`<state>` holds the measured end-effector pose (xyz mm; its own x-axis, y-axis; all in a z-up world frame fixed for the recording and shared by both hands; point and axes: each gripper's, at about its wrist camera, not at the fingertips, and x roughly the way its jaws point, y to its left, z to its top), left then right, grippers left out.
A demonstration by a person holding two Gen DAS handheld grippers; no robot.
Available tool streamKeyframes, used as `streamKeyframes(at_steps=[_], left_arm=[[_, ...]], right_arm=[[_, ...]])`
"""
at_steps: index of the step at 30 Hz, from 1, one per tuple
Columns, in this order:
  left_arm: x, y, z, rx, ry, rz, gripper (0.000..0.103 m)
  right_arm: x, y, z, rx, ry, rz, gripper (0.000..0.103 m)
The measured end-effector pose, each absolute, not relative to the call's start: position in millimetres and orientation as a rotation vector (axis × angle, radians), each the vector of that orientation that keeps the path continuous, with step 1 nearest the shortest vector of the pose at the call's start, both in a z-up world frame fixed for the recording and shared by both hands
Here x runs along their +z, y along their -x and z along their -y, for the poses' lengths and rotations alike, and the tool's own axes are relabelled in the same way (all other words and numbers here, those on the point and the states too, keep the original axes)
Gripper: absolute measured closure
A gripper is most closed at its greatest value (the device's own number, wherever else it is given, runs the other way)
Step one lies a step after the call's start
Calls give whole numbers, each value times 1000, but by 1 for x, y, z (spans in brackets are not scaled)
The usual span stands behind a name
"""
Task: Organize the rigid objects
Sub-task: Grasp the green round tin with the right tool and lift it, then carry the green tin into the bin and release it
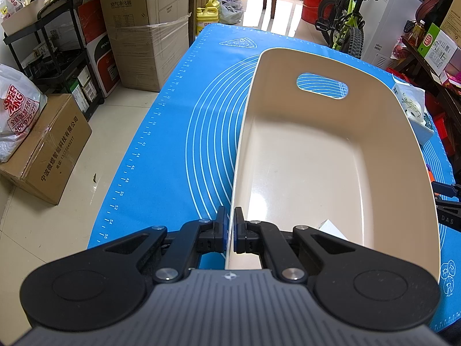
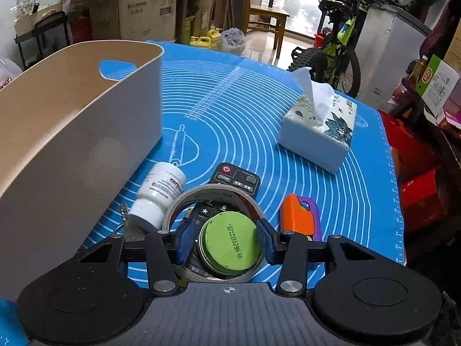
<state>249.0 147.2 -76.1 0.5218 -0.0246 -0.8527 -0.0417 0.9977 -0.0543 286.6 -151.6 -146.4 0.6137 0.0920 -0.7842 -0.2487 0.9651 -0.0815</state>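
Observation:
My left gripper (image 1: 230, 225) is shut on the near left wall of a cream plastic bin (image 1: 302, 158) that stands on the blue mat (image 1: 173, 144). The bin holds only a white scrap (image 1: 328, 227) near its front. In the right wrist view the bin (image 2: 72, 144) fills the left side. My right gripper (image 2: 226, 240) has its pads against the sides of a round green tin (image 2: 230, 245), whose printed base faces the camera. Beneath it lie a tape roll (image 2: 213, 193) and a black remote (image 2: 236, 178). A white bottle (image 2: 158, 196) lies beside the bin.
An orange and purple plastic piece (image 2: 299, 216) lies right of the tin, and keys (image 2: 124, 216) lie left of it. A tissue box (image 2: 317, 135) stands at the far right of the mat. Cartons, a shelf cart and a bicycle surround the table.

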Motion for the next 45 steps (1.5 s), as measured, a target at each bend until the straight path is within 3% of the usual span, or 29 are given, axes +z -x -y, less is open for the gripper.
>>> streamKeyframes(at_steps=[12, 16, 19, 22, 35, 45], left_arm=[[-76, -249, -147, 10, 71, -1021, 98], [-76, -249, -147, 10, 71, -1021, 98], [-76, -249, -147, 10, 71, -1021, 98], [-76, -249, -147, 11, 70, -1021, 98], [-76, -249, -147, 10, 69, -1021, 98], [-77, -249, -146, 11, 70, -1021, 98]], right_arm=[[-152, -290, 152, 183, 179, -899, 42], [-152, -290, 154, 172, 169, -898, 58], [-152, -289, 159, 161, 143, -900, 62], [-152, -287, 162, 139, 144, -892, 75], [-126, -282, 158, 127, 140, -794, 76], [-62, -268, 128, 189, 101, -653, 76]])
